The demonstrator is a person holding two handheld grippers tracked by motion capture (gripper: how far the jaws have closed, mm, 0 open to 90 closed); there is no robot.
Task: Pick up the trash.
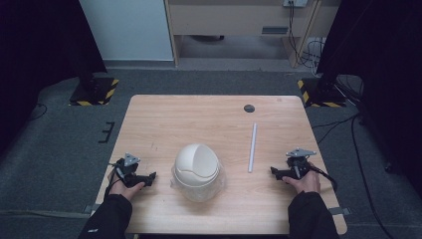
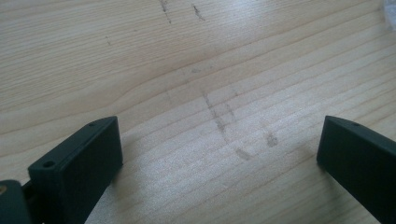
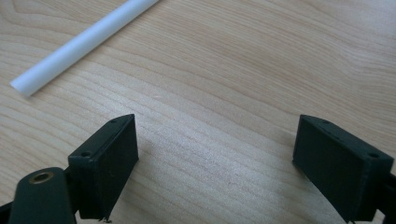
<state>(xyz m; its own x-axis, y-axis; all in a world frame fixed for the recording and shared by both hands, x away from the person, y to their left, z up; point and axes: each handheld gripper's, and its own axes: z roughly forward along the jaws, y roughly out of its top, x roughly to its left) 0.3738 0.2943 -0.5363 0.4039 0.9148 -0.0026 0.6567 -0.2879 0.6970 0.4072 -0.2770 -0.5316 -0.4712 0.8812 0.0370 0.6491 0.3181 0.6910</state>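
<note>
High view: pale wood-grain counter (image 1: 199,119), rectangular with rounded far corners, standing on grey carpet (image 1: 59,144). One small dark round disc (image 1: 249,108) is set into the counter near its far edge. Beyond it: a white panel (image 1: 129,27), a light wooden unit, loose cables (image 1: 311,50) on the floor at far right. Two black stand bases with yellow-black hazard stripes, one off each far corner (image 1: 92,92) and (image 1: 318,92). Dark curtains on both sides.

Count on the counter: one white domed object (image 1: 196,164) sitting in crinkled clear plastic, near the front edge, centre, between my hands; one white rod (image 1: 252,147) lying flat, well right of the dome, running front to back.

My left gripper (image 1: 149,177) rests at the front left, fingers spread wide apart with nothing between them; left gripper view shows bare wood with a few dark scuff marks (image 2: 219,123). My right gripper (image 1: 275,172) rests at front right, just beside the near end of the rod, not touching it; fingers also spread, empty. Right gripper view: rod end (image 3: 79,44) lies ahead and left of the fingers (image 3: 105,163). Two hands, two dark sleeves.
</note>
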